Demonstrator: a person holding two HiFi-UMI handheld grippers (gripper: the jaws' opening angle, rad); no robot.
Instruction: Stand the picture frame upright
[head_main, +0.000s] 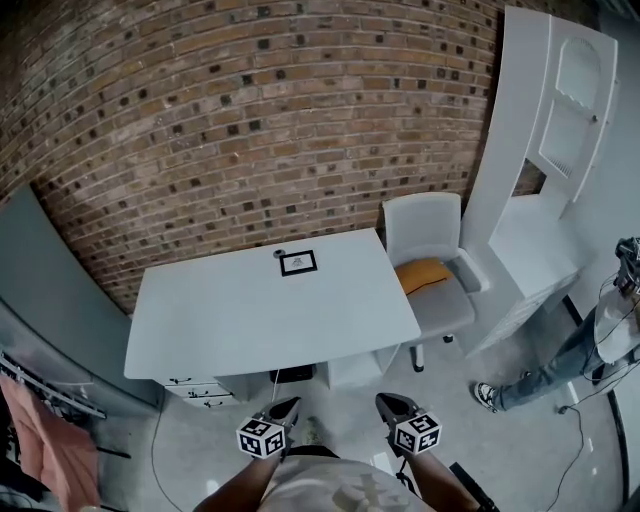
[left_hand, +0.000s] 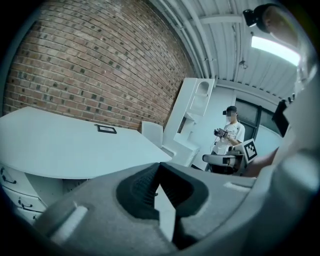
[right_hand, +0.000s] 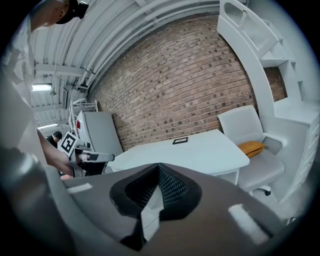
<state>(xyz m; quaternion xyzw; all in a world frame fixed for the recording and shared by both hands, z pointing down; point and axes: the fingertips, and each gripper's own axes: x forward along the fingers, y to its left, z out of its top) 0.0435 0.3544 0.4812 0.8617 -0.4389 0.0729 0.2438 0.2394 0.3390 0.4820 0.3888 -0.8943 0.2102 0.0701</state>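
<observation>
I stand short of the table (head_main: 250, 320), left gripper (head_main: 286, 406) and right gripper (head_main: 390, 404) both closed and empty, so next I must reach the picture frame (head_main: 298, 263) lying flat at its far edge.

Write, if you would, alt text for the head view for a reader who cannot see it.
A frame lies flat near the far edge of a white table against a brick wall. The left gripper and right gripper are held low before the table, jaws shut. A white chair with an orange cushion stands at the table's right.
</observation>
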